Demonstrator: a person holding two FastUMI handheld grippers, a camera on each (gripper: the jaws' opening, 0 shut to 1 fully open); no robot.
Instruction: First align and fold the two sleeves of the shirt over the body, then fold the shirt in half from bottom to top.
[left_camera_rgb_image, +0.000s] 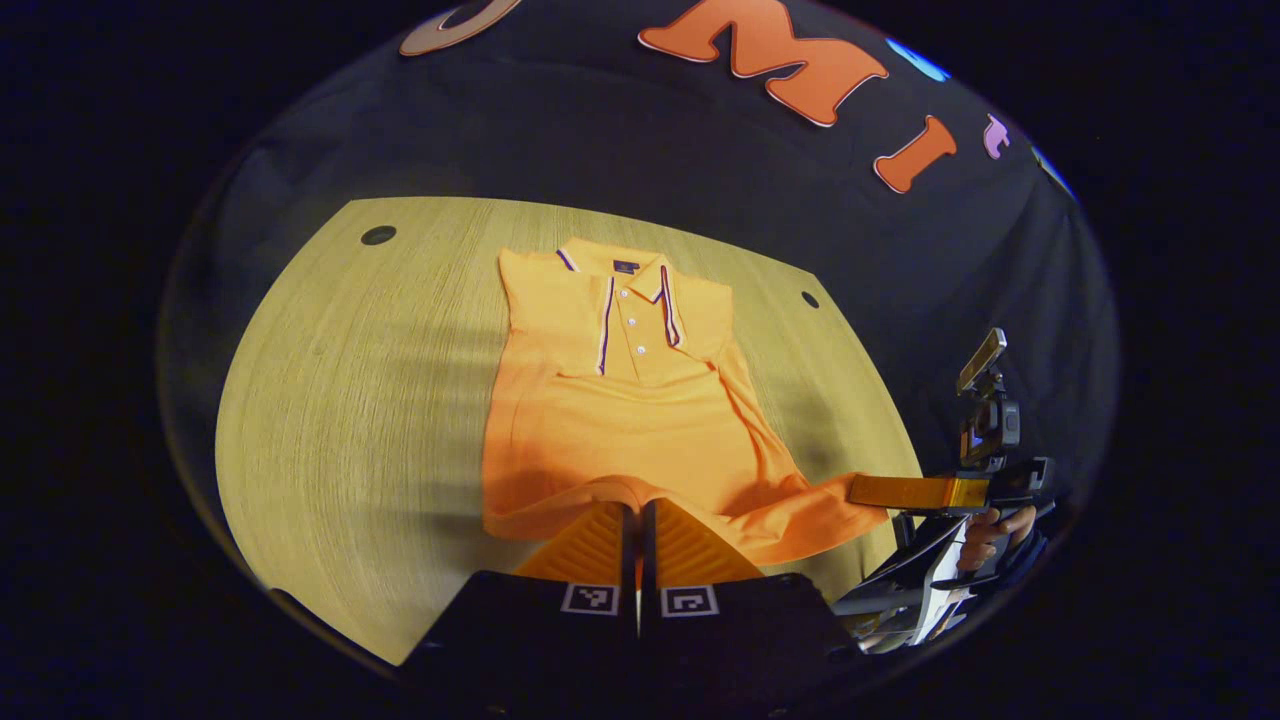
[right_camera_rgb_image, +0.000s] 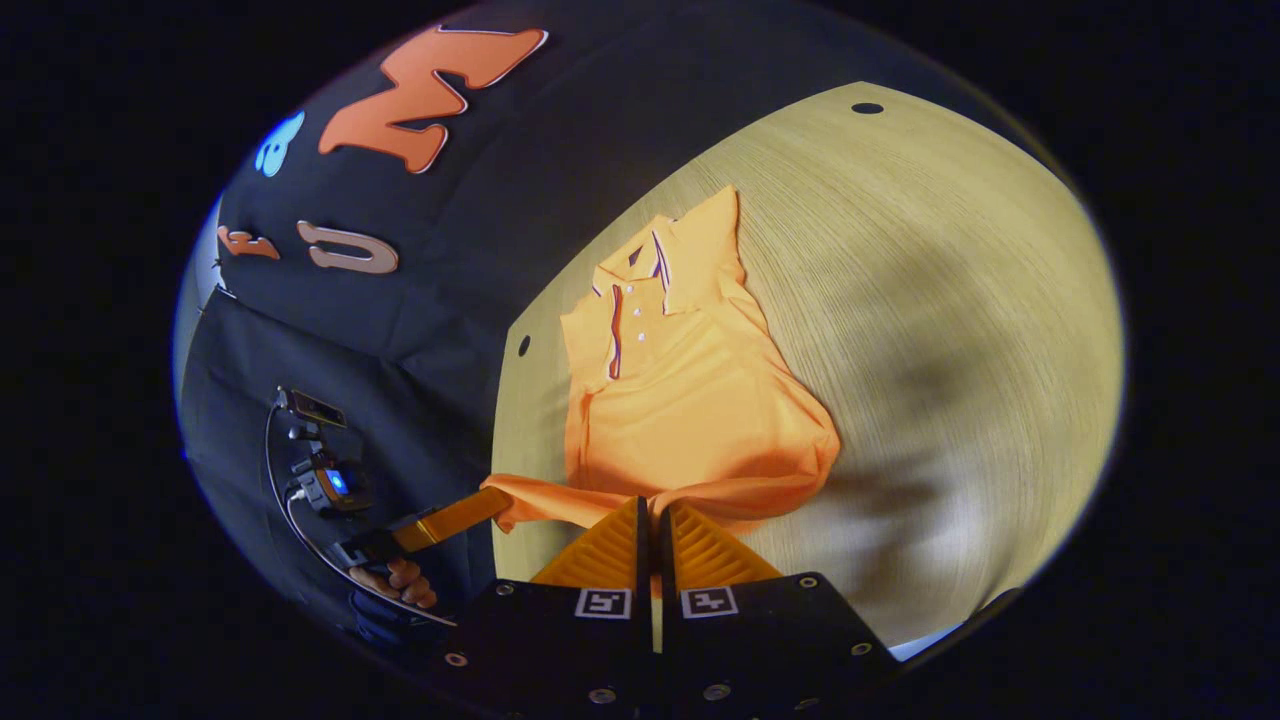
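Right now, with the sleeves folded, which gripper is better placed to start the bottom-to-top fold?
Neither alone, probably. The left gripper and right gripper each pinch the hem of the orange polo shirt on the wooden table; both should carry it toward the collar together.
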